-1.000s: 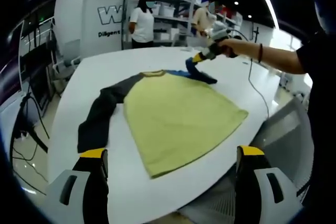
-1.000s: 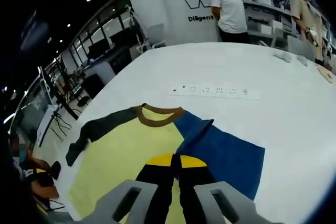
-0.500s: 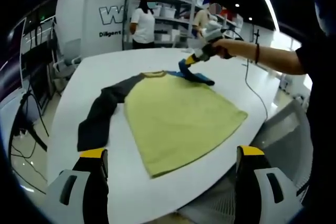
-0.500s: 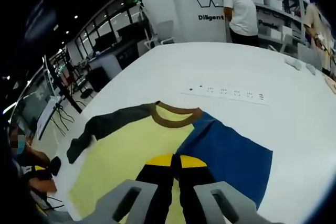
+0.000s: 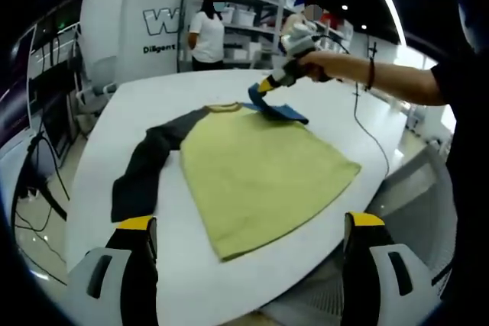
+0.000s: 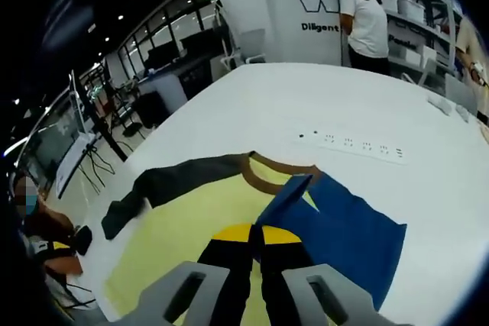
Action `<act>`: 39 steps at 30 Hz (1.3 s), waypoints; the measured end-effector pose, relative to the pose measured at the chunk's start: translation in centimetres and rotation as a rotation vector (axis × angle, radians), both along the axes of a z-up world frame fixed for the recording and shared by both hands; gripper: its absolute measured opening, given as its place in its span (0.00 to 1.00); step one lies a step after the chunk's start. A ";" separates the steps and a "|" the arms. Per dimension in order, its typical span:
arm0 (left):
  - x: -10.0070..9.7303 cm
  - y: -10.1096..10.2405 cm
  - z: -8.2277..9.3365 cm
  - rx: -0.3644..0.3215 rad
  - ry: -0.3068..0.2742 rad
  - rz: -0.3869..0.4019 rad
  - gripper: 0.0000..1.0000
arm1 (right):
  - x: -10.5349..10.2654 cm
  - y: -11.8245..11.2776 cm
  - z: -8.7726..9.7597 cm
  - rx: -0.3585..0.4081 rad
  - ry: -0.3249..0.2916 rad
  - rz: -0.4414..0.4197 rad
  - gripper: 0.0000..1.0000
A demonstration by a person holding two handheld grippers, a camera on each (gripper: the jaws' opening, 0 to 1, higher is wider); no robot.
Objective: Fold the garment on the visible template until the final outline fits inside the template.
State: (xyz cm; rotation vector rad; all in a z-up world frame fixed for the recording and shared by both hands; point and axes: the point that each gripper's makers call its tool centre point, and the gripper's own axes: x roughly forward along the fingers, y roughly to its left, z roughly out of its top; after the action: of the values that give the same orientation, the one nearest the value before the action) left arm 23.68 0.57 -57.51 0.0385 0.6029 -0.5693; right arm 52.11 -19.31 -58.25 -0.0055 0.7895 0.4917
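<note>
A long-sleeved shirt lies flat on the white table [image 5: 107, 124], with a yellow body [image 5: 260, 169], a brown collar [image 6: 271, 175], a dark sleeve [image 5: 144, 172] and a blue sleeve [image 5: 276, 110]. My right gripper [image 6: 257, 230] is shut on the end of the blue sleeve [image 6: 344, 227]. In the left gripper view it [image 5: 267, 85] holds that end raised above the table by the collar. My left gripper [image 5: 250, 223] is open with nothing between its jaws, back from the shirt's hem at the table's near edge.
A white strip with dark marks [image 6: 351, 145] lies on the table beyond the collar. A cable [image 5: 368, 126] trails across the table's right side. Two people [image 5: 205, 32] stand at shelves behind the table. Chairs and stands are to the left.
My right gripper has carried the blue sleeve's end up and towards the collar, so more of the sleeve is off the table. My left gripper has stayed put.
</note>
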 end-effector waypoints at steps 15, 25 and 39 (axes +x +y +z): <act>-0.1 0.5 -0.3 0.004 0.007 0.007 0.99 | -0.4 3.8 0.6 0.002 -0.014 0.056 0.00; -0.2 1.1 -0.5 0.009 0.013 0.021 0.99 | 0.0 6.1 1.1 -0.006 -0.025 0.079 0.00; -0.4 1.3 -0.6 0.007 0.016 0.026 0.99 | -0.8 9.5 1.9 -0.067 -0.077 0.164 0.00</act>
State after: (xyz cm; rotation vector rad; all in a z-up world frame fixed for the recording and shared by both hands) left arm 23.24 1.92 -58.08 0.0331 0.6199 -0.5423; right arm 51.31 -9.83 -56.36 -0.1519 0.7332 0.6165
